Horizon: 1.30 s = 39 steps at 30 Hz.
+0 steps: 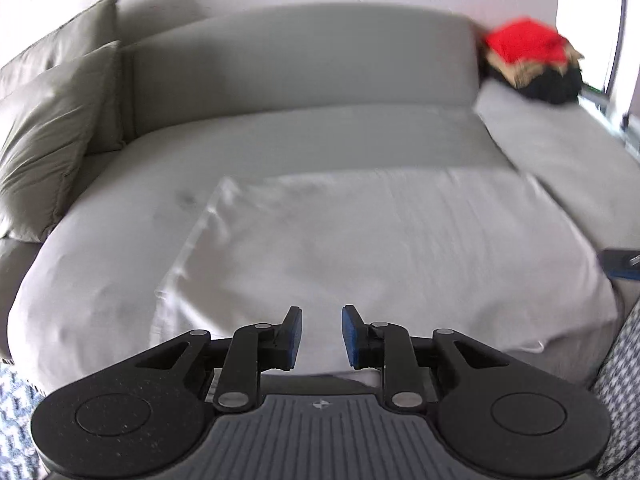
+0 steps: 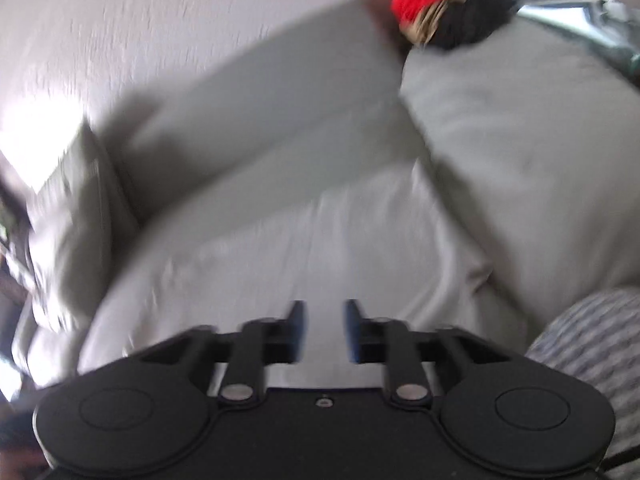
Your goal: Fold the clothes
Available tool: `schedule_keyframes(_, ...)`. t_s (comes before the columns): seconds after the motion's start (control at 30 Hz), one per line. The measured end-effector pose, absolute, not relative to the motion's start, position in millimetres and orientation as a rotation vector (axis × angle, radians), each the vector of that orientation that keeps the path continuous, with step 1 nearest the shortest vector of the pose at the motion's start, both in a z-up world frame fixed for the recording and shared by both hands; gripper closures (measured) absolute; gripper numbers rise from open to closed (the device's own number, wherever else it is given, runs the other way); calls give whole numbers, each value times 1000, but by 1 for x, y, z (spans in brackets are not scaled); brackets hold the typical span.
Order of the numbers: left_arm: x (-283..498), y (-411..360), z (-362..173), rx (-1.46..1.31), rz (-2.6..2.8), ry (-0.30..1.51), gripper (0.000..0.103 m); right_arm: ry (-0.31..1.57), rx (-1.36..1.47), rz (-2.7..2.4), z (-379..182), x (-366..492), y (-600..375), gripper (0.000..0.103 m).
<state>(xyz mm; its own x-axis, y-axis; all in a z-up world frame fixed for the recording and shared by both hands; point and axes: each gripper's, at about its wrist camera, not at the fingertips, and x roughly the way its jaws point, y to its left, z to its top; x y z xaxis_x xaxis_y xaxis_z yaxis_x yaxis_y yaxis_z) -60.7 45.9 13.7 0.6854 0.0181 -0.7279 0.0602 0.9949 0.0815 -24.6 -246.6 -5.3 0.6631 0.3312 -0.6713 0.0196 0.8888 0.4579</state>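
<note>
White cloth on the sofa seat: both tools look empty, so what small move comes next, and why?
Probably lower the left tool to the white cloth's near-left corner to start another fold. The cloth lies flat and spread on the sofa, and both the left tool and the right tool are open with nothing between them.
</note>
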Motion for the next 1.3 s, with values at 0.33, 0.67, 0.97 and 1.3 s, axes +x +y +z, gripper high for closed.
schedule_keyframes(0.33,-22,21,-23,121,-51,886,78,878,208,200,-30,10,-210,85)
schedule_keyframes(0.67,-87,17,-16,99,-39,950,78,1047,451,269,-32,-52,-244,75)
schedule_keyframes(0.97,-77,9,-24,68,-46,1020,74,1010,1074,290,-66,-48,-275,47)
schedule_keyframes(1.3,-76,13,-21,13,-54,1007,74,950,1325,282,-112,-41,-268,51)
